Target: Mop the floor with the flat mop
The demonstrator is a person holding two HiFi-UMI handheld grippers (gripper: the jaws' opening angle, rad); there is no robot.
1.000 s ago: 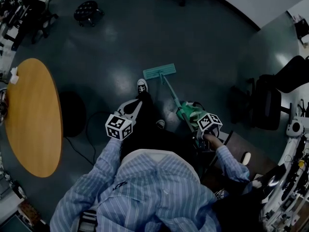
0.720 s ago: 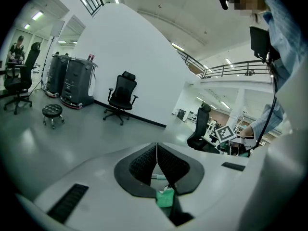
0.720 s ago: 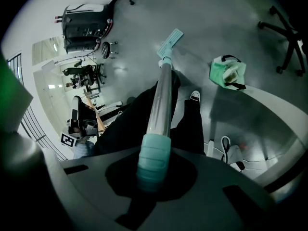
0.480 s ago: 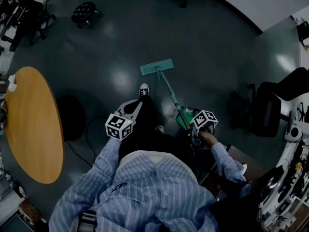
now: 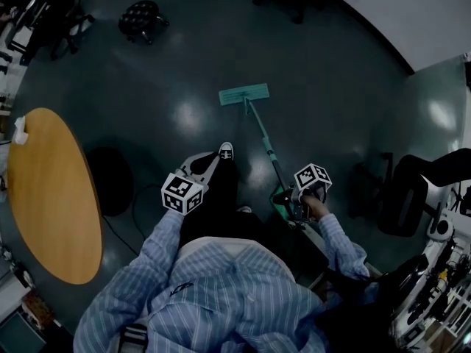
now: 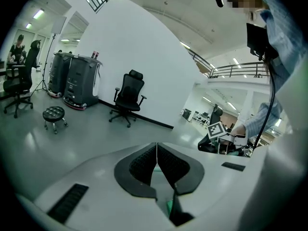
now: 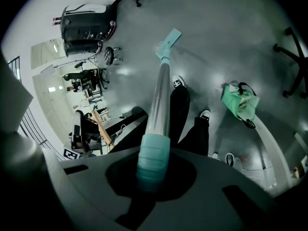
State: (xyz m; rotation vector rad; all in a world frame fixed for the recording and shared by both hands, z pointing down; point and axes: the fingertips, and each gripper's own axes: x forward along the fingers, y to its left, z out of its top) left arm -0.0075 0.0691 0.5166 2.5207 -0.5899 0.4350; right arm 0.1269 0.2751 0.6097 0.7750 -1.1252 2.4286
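Though head view hides jaws, R tool (image 7: pixel 153 170) grips mop handle (image 7: pixel 160 105), L tool (image 6: pixel 157 160) closed.

L gripper (image 6: pixel 156 161) closed, R gripper (image 7: pixel 153 173) clamped

— Any writing, numbers or brand names to read here?
— None. The marker cube (image 5: pixel 181 193) on the left tool (image 6: pixel 156 154) and the marker cube (image 5: pixel 312 179) on the right tool (image 7: pixel 154 170) carry only black-and-white square patterns, no letters or digits.
— And the striped shirt (image 5: pixel 221 300)?
— It has one small dark mark, too small to read.
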